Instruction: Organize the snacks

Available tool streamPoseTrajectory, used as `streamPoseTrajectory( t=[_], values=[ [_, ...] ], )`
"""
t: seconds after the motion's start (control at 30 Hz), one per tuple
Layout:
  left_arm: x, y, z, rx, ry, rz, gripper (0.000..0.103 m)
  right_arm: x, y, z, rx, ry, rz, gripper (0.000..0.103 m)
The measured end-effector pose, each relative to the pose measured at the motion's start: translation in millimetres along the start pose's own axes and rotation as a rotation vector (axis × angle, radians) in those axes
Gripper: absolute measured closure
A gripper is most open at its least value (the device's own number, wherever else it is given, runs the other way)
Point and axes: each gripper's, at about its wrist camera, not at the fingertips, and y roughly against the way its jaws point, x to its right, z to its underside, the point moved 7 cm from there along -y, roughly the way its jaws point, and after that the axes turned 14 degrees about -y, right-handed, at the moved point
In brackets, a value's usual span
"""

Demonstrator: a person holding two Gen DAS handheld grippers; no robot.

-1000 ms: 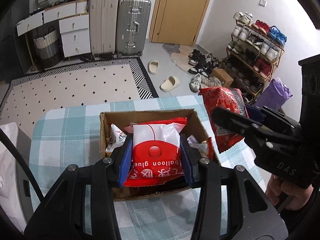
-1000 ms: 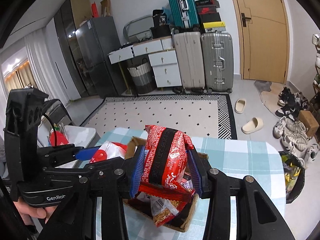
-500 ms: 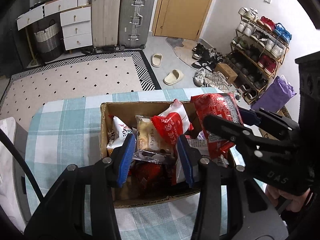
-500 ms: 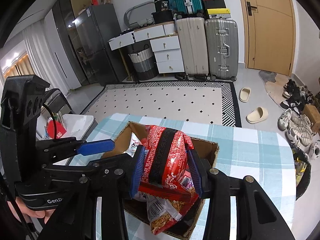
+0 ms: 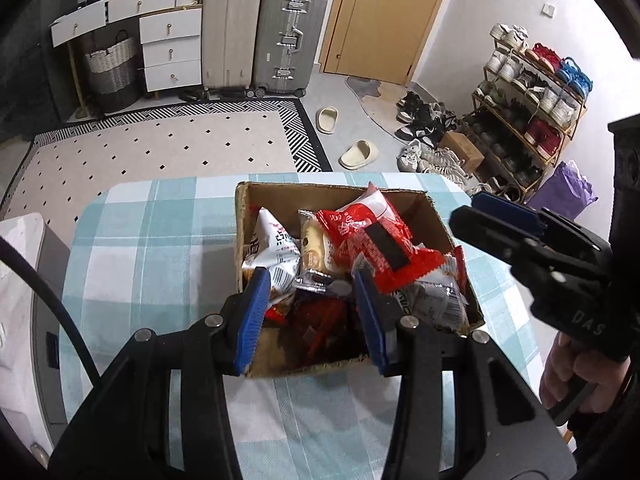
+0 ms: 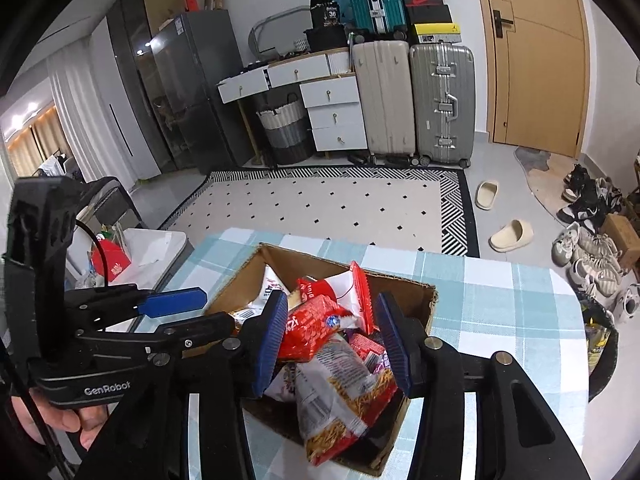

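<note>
A cardboard box (image 5: 320, 188) (image 6: 304, 254) stands on the blue-checked table (image 5: 160, 240), filled with several snack packets. A red-and-white packet (image 5: 374, 206) (image 6: 344, 284) lies tilted on the pile. A red noodle packet with a black stripe (image 5: 384, 250) (image 6: 316, 326) rests on top beside it. My left gripper (image 5: 311, 316) hovers open over the box's near end with nothing pinched. My right gripper (image 6: 333, 338) is over the box with its jaws opening. The red noodle packet lies loose between them, leaning near the left pad and clear of the right one.
The right gripper (image 5: 496, 216) reaches in from the right in the left wrist view, a hand (image 5: 568, 372) on its handle. A white side table (image 6: 156, 248) stands left of the table. Beyond lie a rug (image 6: 320, 200), suitcases and a shoe rack (image 5: 532, 92).
The left gripper let the red-and-white packet fall into the box. The right jaws widened and the red noodle packet dropped onto the pile. Both grippers came down closer to the box.
</note>
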Motion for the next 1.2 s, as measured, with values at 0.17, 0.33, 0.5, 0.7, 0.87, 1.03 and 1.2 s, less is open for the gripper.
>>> streamPoseTrajectory(
  t=[0.17,0.33,0.5,0.7,0.87,1.03,1.2],
  values=[
    [7.2,25.5,7.4,0.028,-0.004,-0.016,0.063,-8.2,27.9,3.0,0.031,0.014,-0.006,0.054],
    [16.3,61.8,13.0,0.077,-0.027,-0.057,0.061,-13.0,61.4,11.1,0.067,0.013,-0.013,0.052],
    [27.1,101.4,26.0,0.14,-0.028,-0.097,0.044,-14.0,93.8,25.3,0.096,-0.001,-0.024,0.048],
    [44.6,150.8,43.0,0.223,-0.049,-0.175,0.022,-10.4,129.5,49.4,0.141,-0.04,-0.043,0.035],
    [57.9,191.8,62.5,0.291,-0.062,-0.275,0.019,-8.5,163.0,73.7,0.198,-0.055,-0.042,0.015],
    [62.6,215.1,87.0,0.314,-0.035,-0.268,0.012,-18.2,193.0,103.2,0.261,0.005,-0.031,0.003],
    [60.8,233.7,116.6,0.364,-0.013,-0.294,0.002,-22.7,219.5,135.9,0.31,0.019,-0.031,0.001]
  ],
)
